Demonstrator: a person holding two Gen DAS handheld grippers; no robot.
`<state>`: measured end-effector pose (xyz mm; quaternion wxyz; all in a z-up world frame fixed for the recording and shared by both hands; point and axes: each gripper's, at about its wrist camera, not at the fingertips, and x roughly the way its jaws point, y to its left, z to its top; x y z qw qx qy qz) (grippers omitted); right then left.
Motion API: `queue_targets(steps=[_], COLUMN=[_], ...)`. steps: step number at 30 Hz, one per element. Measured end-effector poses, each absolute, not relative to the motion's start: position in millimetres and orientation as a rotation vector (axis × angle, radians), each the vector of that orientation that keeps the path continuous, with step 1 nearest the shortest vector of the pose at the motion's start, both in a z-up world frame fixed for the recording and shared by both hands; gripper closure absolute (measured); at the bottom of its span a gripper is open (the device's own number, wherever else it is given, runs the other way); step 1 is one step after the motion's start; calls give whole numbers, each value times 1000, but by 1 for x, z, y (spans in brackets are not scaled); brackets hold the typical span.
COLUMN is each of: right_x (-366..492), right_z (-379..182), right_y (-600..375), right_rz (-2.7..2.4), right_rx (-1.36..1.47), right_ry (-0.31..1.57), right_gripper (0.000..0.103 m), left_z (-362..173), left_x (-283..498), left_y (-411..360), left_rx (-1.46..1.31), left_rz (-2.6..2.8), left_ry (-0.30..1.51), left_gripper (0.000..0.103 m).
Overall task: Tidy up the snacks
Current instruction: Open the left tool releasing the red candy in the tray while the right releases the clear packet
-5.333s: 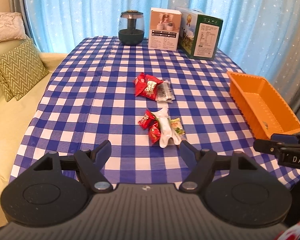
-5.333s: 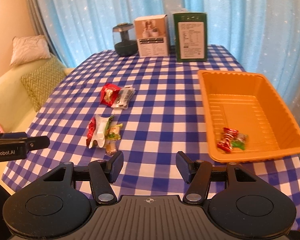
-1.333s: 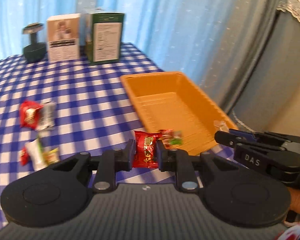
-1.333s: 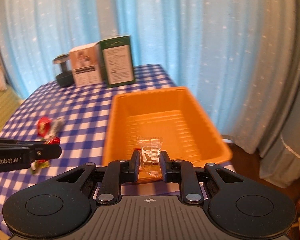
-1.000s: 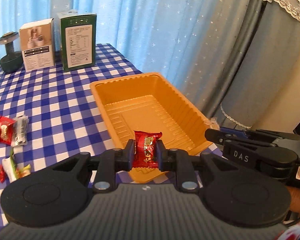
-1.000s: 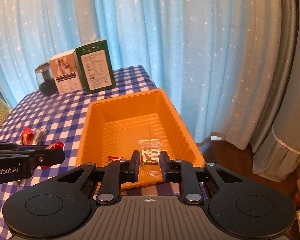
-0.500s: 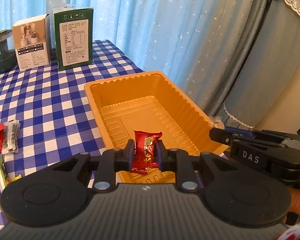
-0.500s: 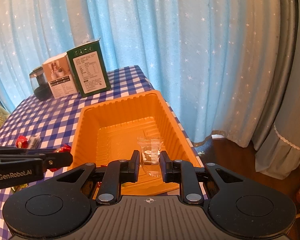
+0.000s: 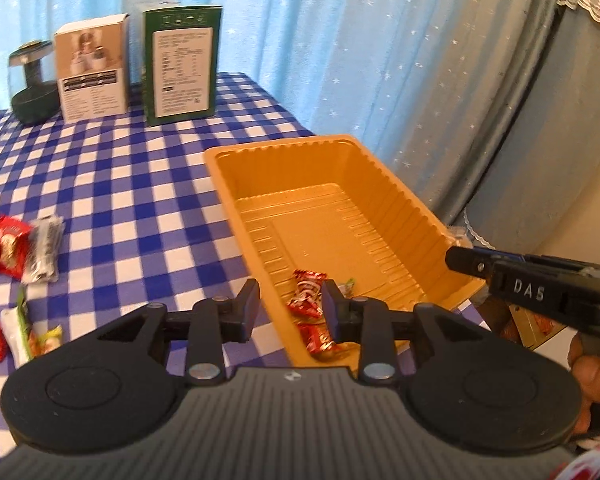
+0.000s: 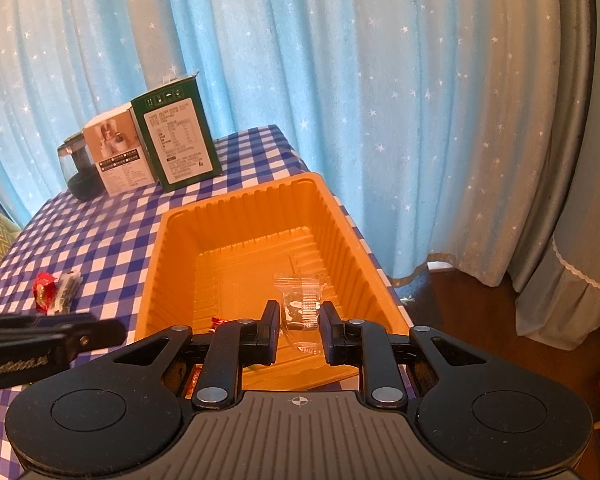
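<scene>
My left gripper [image 9: 290, 310] hovers over the near corner of the orange tray [image 9: 400, 196]. Its jaws are opening and nothing is between them. Just below them, two red snack packets [image 9: 307, 294] and a small green one [image 9: 348, 285] lie on the tray floor. My right gripper [image 10: 299, 328] is shut on a clear snack packet [image 10: 300, 298] above the near end of the tray [image 10: 172, 248]. In the left wrist view it [image 9: 462, 259] pokes in from the right, over the tray's rim. On the checked cloth, a red packet [image 9: 7, 245] lies against a silver one [image 9: 44, 249].
A few more small snacks [image 9: 18, 336] lie at the table's near left. A green box [image 9: 180, 64], a white box [image 9: 92, 68] and a dark jar [image 9: 34, 88] stand along the far edge before blue curtains. The tray sits at the table's right edge, with floor beyond.
The left jaws have parted and the red packet they held has dropped into the tray. The left gripper has sunk slightly towards the tray. The right gripper still holds the clear packet.
</scene>
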<state>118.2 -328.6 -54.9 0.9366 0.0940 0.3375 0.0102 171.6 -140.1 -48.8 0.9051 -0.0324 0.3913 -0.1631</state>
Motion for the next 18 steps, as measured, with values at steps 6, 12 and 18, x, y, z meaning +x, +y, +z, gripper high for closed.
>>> queue_targets(steps=[6,12,18], right_x=[124,132,123], right_z=[-51,-49,-50], right_y=[-325,-325,-334], right_rz=[43,72,43], right_rx=[202,246,292], right_ry=[675,654,656], right_gripper=[81,81,51], left_z=[-44,-42,-41], left_x=[163,157,149], left_y=[-129,-122,-112], left_rx=[-85,-86,-83], left_rz=[-319,-304,-285], left_ry=[802,787,783], left_gripper=[69,60,56])
